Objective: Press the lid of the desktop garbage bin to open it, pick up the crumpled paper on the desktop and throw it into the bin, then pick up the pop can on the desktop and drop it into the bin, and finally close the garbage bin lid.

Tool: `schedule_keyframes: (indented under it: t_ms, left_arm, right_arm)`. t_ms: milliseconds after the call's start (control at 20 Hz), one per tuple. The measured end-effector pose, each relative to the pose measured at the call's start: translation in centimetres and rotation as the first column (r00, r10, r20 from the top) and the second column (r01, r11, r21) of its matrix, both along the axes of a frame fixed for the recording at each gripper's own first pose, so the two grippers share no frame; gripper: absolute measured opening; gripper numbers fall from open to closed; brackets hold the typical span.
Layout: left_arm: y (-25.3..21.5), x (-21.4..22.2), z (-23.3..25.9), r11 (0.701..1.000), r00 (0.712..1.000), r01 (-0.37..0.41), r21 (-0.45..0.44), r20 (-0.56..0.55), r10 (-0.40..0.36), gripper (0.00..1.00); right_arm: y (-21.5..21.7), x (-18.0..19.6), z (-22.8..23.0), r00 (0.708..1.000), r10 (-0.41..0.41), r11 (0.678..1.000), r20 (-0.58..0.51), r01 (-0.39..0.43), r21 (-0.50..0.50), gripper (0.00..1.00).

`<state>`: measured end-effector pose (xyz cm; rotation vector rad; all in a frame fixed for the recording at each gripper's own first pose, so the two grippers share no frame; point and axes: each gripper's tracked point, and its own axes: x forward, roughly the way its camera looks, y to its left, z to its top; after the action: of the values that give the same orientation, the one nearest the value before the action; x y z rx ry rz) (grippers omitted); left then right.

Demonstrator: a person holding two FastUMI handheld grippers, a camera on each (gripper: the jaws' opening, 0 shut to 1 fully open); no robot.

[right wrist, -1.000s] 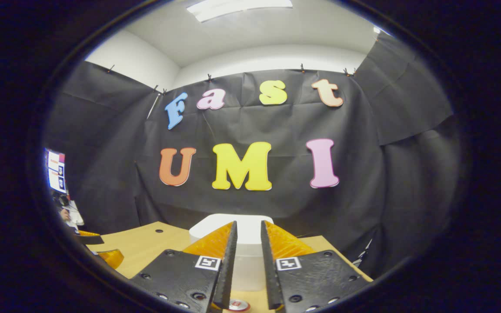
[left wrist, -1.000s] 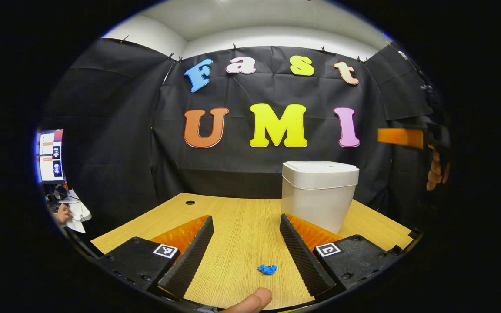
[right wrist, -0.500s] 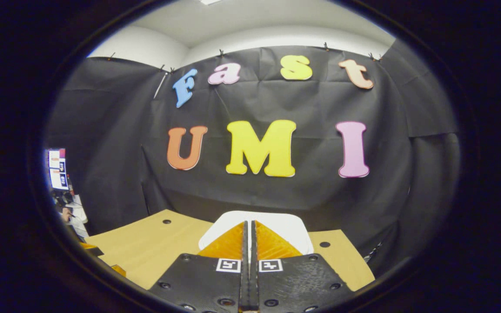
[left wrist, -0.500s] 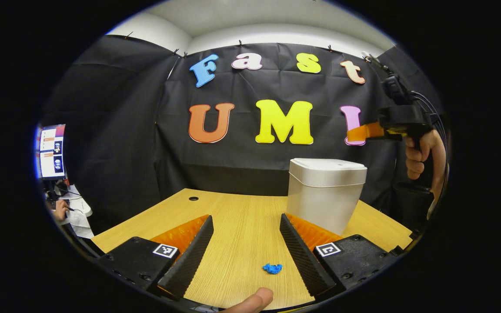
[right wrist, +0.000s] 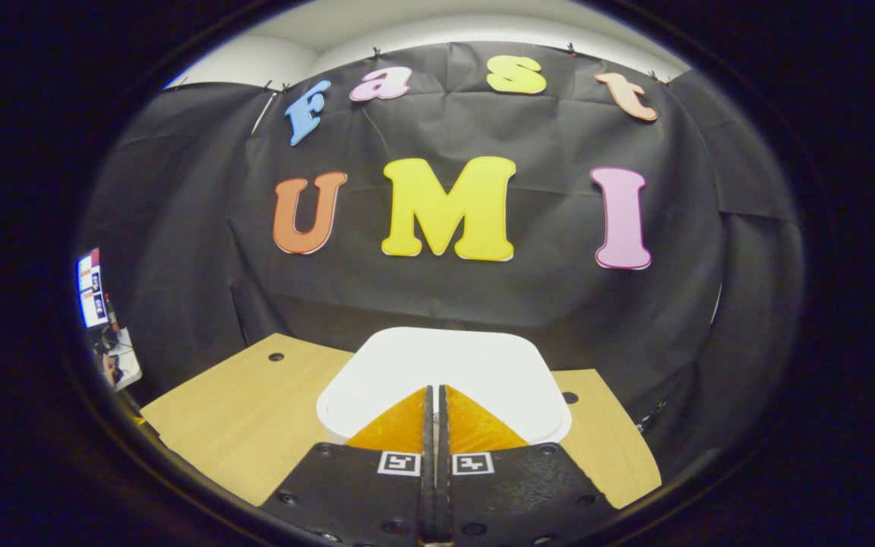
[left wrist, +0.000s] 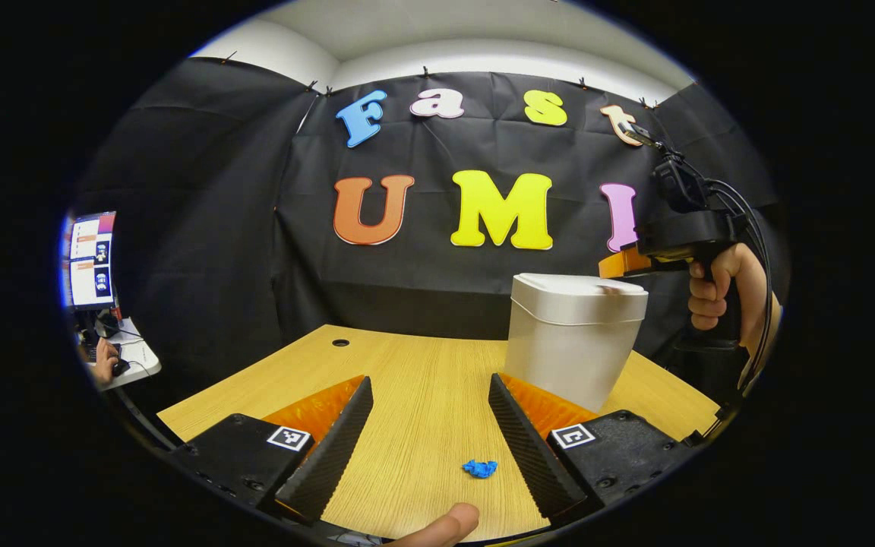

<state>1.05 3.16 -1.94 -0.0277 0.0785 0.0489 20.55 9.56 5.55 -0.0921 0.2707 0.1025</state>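
The white bin (left wrist: 570, 342) stands on the wooden table (left wrist: 407, 372) at the right, its lid (left wrist: 580, 287) down. A small blue crumpled paper (left wrist: 479, 469) lies on the table low between the fingers of my left gripper (left wrist: 430, 384), which is open and holds nothing. My right gripper (left wrist: 620, 264), held by a hand (left wrist: 718, 292), has its tips at the right part of the lid. In the right gripper view the right gripper (right wrist: 434, 389) is shut with nothing between its fingers, tips right over the flat white lid (right wrist: 445, 353).
A monitor (left wrist: 92, 258) and a person's hand (left wrist: 103, 365) at a side desk are far left. The table (right wrist: 255, 425) has cable holes (left wrist: 340, 343) at the back left and behind the bin (right wrist: 568, 397). A thumb (left wrist: 437, 524) shows at the bottom edge.
The right gripper closed its small gap, then moved forward and down onto the bin lid. The left gripper barely moved and stays open over the paper.
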Motion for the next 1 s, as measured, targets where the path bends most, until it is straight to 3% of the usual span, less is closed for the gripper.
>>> schedule_keyframes:
  t_ms: [300, 500, 1000]
  left_arm:
    - [-0.6, 0.0, -0.1, 1.000, 1.000, 0.014, -0.003, -0.005, -0.014, 0.99]
    - [-0.8, -0.1, -0.1, 1.000, 1.000, 0.022, 0.006, -0.003, -0.022, 0.99]
    - [-0.7, 0.2, -0.9, 1.000, 1.000, 0.015, 0.012, -0.023, -0.015, 0.99]
  right_arm:
    - [-0.5, -0.5, -2.0, 0.996, -0.002, 0.999, -0.087, -0.001, -0.037, 0.01]
    - [-0.3, -2.7, -1.3, 0.997, -0.003, 1.000, -0.077, 0.001, -0.030, 0.01]
    - [0.4, -9.1, 0.1, 0.995, 0.070, 0.998, 0.065, -0.070, 0.002, 0.00]
